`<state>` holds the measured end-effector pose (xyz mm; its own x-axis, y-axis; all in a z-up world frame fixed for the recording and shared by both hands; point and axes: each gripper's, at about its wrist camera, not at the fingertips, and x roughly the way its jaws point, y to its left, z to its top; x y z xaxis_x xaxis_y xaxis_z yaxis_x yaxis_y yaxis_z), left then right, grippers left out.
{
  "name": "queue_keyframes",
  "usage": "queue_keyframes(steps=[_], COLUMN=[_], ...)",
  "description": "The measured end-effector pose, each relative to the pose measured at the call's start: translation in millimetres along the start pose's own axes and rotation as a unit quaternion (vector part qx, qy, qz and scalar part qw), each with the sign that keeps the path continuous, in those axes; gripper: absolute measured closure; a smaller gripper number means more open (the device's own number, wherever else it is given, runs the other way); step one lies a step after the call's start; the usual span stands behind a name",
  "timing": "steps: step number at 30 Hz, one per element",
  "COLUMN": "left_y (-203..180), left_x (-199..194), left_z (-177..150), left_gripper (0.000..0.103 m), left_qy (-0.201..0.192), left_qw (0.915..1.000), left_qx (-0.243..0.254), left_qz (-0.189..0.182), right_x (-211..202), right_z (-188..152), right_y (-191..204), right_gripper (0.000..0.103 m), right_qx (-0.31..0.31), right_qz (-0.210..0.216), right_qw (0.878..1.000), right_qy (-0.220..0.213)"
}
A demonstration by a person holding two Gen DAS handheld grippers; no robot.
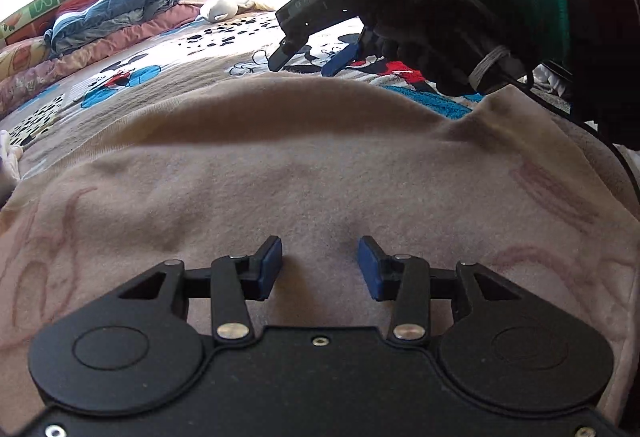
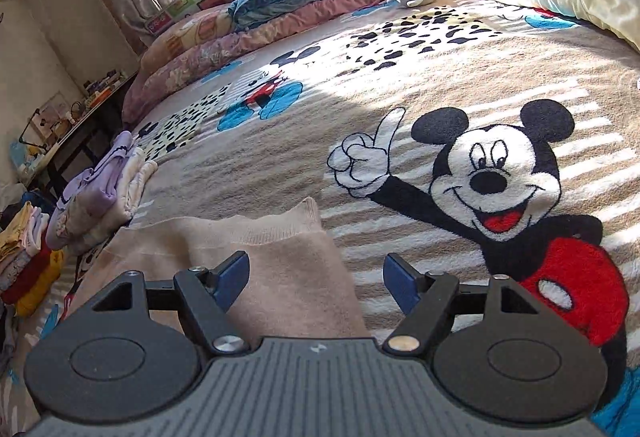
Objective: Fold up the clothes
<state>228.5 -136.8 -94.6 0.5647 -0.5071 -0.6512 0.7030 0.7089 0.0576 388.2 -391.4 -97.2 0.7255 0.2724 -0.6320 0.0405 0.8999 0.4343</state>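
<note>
Plainly no readable writing, left tongs [image 1: 319, 267] and right tongs [image 2: 316, 279] open over beige sweater [image 1: 320, 177].

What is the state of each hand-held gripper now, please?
Left hand-held gripper: open, empty, above the beige garment.
Right hand-held gripper: open, holding nothing, over the garment's edge.

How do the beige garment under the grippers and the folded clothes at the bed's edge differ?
The beige garment lies spread out in a single loose layer; the folded clothes sit in a compact stack. The garment is one plain beige piece with faint pink markings; the stack mixes lilac and cream pieces. The garment lies right under the open left gripper; the stack sits off to the side. Both rest on the cartoon blanket.
</note>
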Motion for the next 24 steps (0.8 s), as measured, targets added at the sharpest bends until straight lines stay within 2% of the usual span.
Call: queue_keyframes(steps=[3, 5, 8, 9, 10, 11, 17, 24], left_y=[9, 9, 8, 9, 10, 10, 17, 18], left_x=[2, 3, 4, 4, 4, 4, 4, 4], left_z=[0, 0, 0, 0, 0, 0, -2, -3], left_gripper=[0.060, 0.060, 0.059, 0.059, 0.059, 0.059, 0.059, 0.059], left_qy=[0.003, 0.003, 0.003, 0.003, 0.003, 0.003, 0.007, 0.009], left_qw=[0.9996, 0.9994, 0.9994, 0.9994, 0.9993, 0.9991, 0.9975, 0.9970], left_qx=[-0.026, -0.029, -0.030, -0.031, -0.033, -0.036, -0.058, -0.061], left_qz=[-0.014, -0.016, -0.016, -0.017, -0.018, -0.020, -0.040, -0.048], right_x=[38, 49, 60, 62, 64, 64, 46, 55], right_z=[8, 11, 16, 17, 16, 16, 30, 40], right_y=[-19, -27, -34, -34, -33, -30, -33, -41], right_gripper=[0.036, 0.037, 0.047, 0.063, 0.087, 0.092, 0.093, 0.095], right_qx=[0.032, 0.059, 0.102, 0.108, 0.104, 0.097, 0.100, 0.071], right_qz=[0.022, 0.045, 0.095, 0.105, 0.112, 0.118, 0.110, 0.058], right_qw=[0.998, 0.996, 0.989, 0.987, 0.987, 0.987, 0.989, 0.996], right_qy=[0.046, 0.041, 0.048, 0.050, 0.052, 0.052, 0.009, 0.011])
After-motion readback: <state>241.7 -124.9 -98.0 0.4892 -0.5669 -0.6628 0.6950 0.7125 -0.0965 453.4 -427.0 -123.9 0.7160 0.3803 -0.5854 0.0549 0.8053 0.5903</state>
